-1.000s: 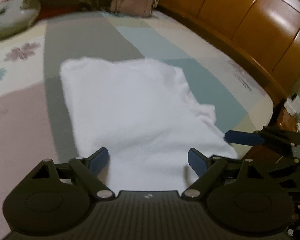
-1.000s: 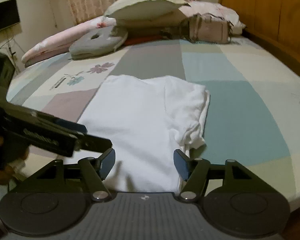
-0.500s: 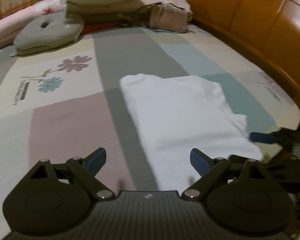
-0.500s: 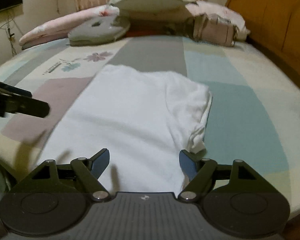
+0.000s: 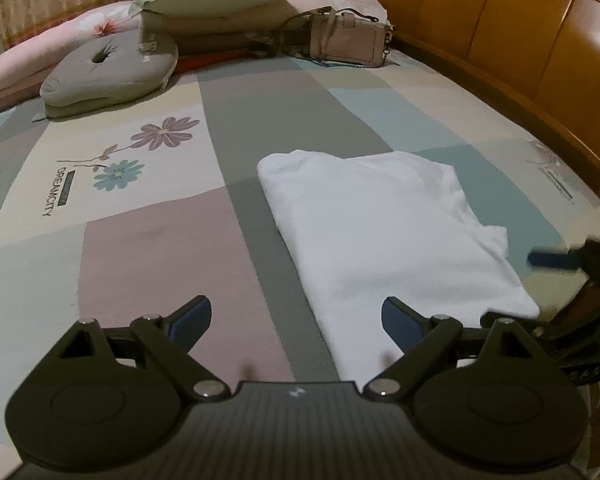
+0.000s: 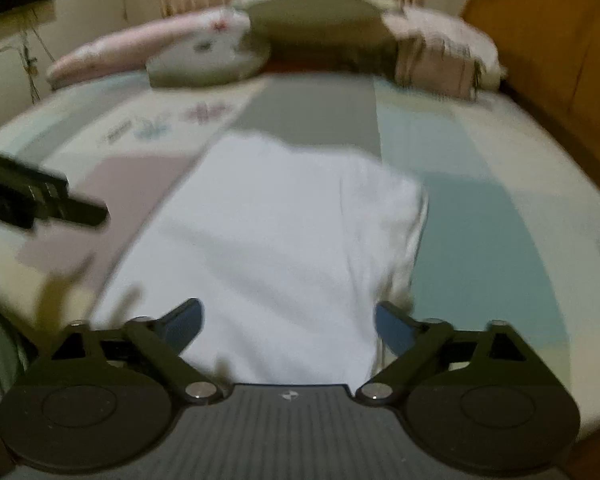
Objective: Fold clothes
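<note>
On bed (image 5: 140,264), right gripper (image 6: 288,320) opening wider

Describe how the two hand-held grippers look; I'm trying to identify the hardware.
Both match: the left hand-held gripper and right hand-held gripper have matte black linkage arms on round discs, silver pivot pins, blue finger pads, and a ribbed dark grey body bearing a small pale logo. No cables visible.
</note>
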Available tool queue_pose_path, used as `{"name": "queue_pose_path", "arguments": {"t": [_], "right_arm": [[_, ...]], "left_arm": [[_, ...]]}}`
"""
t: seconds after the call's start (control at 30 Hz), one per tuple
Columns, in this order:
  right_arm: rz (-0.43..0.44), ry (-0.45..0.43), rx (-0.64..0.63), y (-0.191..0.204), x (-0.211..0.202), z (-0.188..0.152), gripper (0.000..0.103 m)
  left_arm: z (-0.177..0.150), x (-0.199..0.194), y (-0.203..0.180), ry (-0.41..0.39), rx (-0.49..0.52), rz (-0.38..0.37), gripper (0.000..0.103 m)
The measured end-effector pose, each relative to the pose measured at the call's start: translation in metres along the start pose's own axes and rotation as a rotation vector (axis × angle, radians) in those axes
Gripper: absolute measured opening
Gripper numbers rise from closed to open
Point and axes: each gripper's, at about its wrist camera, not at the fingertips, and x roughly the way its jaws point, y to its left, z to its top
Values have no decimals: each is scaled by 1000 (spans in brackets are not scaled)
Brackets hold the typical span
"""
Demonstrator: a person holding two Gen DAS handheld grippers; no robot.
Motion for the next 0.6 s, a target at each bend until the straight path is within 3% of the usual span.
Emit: {"name": "queue_pose_path", "arguments": {"t": [0.1,0.23,0.37,0.6], "right_arm": [[16,-33,-3,-2,10,18,103],[29,1,27,-11,39,28,103],[13,64,75,-22,63,16,103],[-16,38,72,-27,64,2,103]], "left_arm": [[1,-1,-2,-3,15,1,92],[0,-1,-1,6,22,22,92],[-2,1,3,17,22,35,92],[0,9,6,31,19,31,92]]}}
